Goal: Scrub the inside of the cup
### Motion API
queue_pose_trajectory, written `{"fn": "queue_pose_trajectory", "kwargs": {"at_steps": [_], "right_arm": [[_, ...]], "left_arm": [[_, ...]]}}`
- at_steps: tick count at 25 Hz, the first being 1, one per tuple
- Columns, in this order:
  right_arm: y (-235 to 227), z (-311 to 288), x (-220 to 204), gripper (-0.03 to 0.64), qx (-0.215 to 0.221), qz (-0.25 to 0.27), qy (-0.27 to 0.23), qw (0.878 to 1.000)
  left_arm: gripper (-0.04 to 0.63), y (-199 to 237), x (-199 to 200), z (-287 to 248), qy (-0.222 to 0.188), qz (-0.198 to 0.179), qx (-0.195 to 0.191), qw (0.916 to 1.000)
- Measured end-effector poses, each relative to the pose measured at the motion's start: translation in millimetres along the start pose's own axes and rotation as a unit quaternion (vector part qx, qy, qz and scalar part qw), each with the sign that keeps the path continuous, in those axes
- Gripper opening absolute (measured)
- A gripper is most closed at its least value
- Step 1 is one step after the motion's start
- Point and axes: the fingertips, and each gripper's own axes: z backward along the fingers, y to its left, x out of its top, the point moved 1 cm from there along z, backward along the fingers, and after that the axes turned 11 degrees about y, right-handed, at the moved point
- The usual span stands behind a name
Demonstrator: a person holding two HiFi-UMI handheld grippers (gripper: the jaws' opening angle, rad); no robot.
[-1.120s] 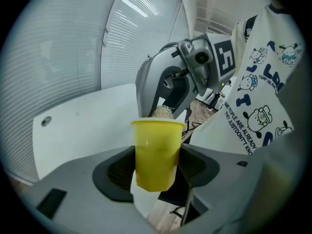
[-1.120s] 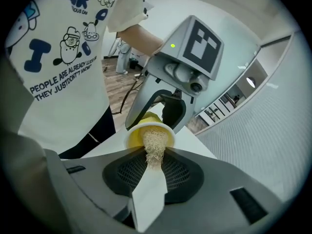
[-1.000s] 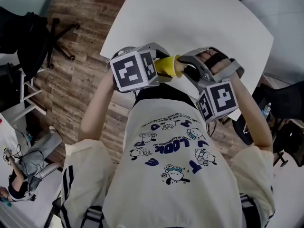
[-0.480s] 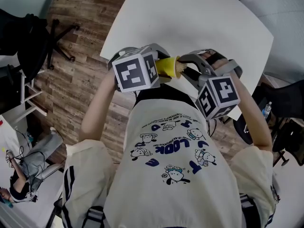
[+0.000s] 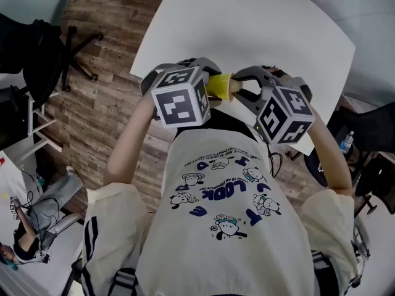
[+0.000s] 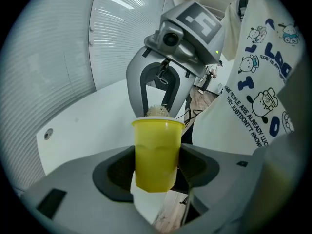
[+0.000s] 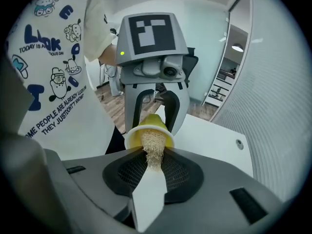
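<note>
A yellow plastic cup (image 6: 155,152) lies on its side, held in the air, with my left gripper (image 6: 155,165) shut on its body. In the head view the cup (image 5: 219,86) shows between the two marker cubes, mouth toward the right. My right gripper (image 7: 152,175) is shut on the white handle (image 7: 147,196) of a brush. Its tan bristle head (image 7: 152,147) reaches into the cup's mouth (image 7: 148,129). A tuft of bristles (image 6: 157,111) peeks over the cup's rim. Both grippers hang close to the person's chest, at the table's near edge.
A white table (image 5: 247,23) stretches away in front of the grippers. To the left are a wooden floor (image 5: 105,60) and a black chair (image 5: 37,48). The person's cream printed T-shirt (image 5: 222,227) fills the lower part of the head view.
Both marker cubes have turned and shifted slightly, the right one rising toward the cup. The cup and the brush stay together in the same place.
</note>
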Motion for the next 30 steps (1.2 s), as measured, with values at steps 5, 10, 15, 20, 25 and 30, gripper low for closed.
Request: {"fn": "queue_pose_trajectory", "kwargs": {"at_steps": [5,10,15,20,25,30], "right_arm": [[-3.5,0.1,0.6,0.1,0.022,-0.052,-0.016,0.998],[-9.5,-1.1,1.0,0.098,0.024,-0.085,-0.028,0.996],[-16.2,1.2,1.4,0.098,0.038,-0.136,-0.051,0.989],[-19.1,0.6,-1.1,0.098,0.05,-0.168,-0.06,0.983],[-21.2,0.7,-2.3,0.098,0.063,-0.194,-0.069,0.976],[-28.6,2.8,-5.6,0.098,0.095,-0.264,-0.105,0.954]], "left_arm": [[0.301,4.6,-0.1,0.8,0.008,-0.015,0.042,0.999],[0.301,12.6,-0.2,1.8,0.02,-0.026,0.086,0.9957],[0.301,22.4,1.4,6.8,0.031,-0.047,0.14,0.9886],[0.301,28.3,3.1,6.3,0.048,-0.073,0.184,0.979],[0.301,30.2,2.4,6.5,0.06,-0.091,0.208,0.9719],[0.301,37.5,5.0,13.5,0.078,-0.131,0.279,0.948]]}}
